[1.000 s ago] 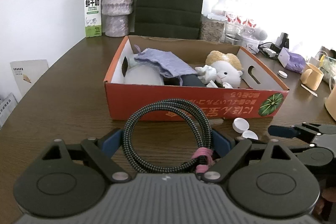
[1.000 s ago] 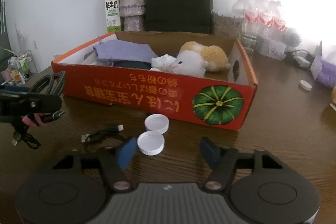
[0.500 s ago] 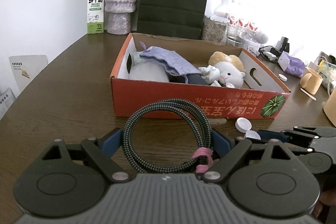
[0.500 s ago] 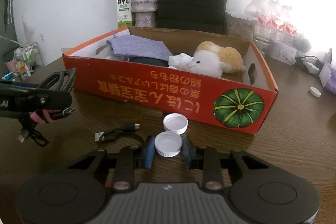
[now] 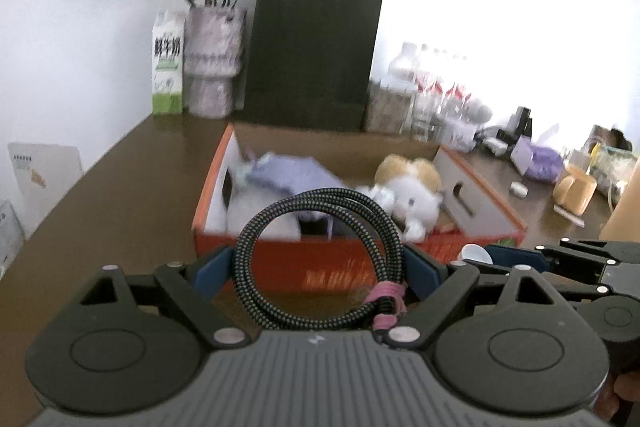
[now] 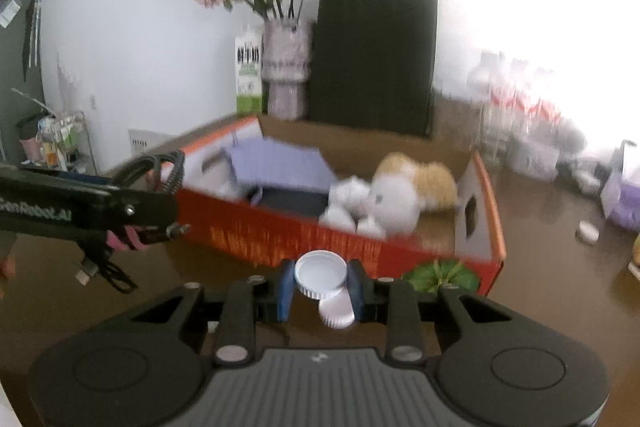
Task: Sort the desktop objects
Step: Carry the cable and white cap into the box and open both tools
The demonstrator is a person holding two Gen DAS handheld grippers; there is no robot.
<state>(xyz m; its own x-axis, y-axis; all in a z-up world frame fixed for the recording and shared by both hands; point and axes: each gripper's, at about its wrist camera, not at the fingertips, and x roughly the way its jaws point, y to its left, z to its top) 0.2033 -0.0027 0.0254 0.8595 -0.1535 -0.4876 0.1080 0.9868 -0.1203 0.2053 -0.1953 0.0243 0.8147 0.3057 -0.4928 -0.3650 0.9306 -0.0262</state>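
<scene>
**Entry: cable coil and bottle cap, both in tongs, short of the orange box**

Item 1. Coiled braided cable point(image 5: 320, 259), bound by a pink tie point(image 5: 386, 297). Held upright between the pads of the left tongs point(image 5: 318, 265), which stand wide around the coil's full breadth. Location: in the air before the near wall of the orange box point(image 5: 280, 263), toward the bench's near edge.

Item 2. White bottle cap point(image 6: 321, 274), open side up. Pinched at its rim by the right tongs point(image 6: 320, 285), which have just been closing to a narrow gap with the cap between them. Location: above the bench, just before the box's near wall.

Item 3. Second white cap point(image 6: 337, 311), lying on the bench point(image 6: 560, 267) directly under the held one.

Risks, as judged:
- Cap gripped only at a thin ribbed rim; a slight tilt may pop it loose onto the bench.
- Coil is springy; pads bear on its outer loops, so it may twist or slip out.
- Loose cable ends point(image 6: 98, 273) dangle below the left tongs and may snag the box wall.
- The two tongs sit near each other and may collide at the box.

Obscured:
- Both views are motion-blurred; box lettering is unreadable.
- Coil hides part of the box contents: plush toy point(image 5: 412, 187) and purple cloth point(image 5: 288, 173) partly seen.
- Pad contact on the coil's far side is not visible.
- Right-edge clutter is washed out by window glare.
</scene>
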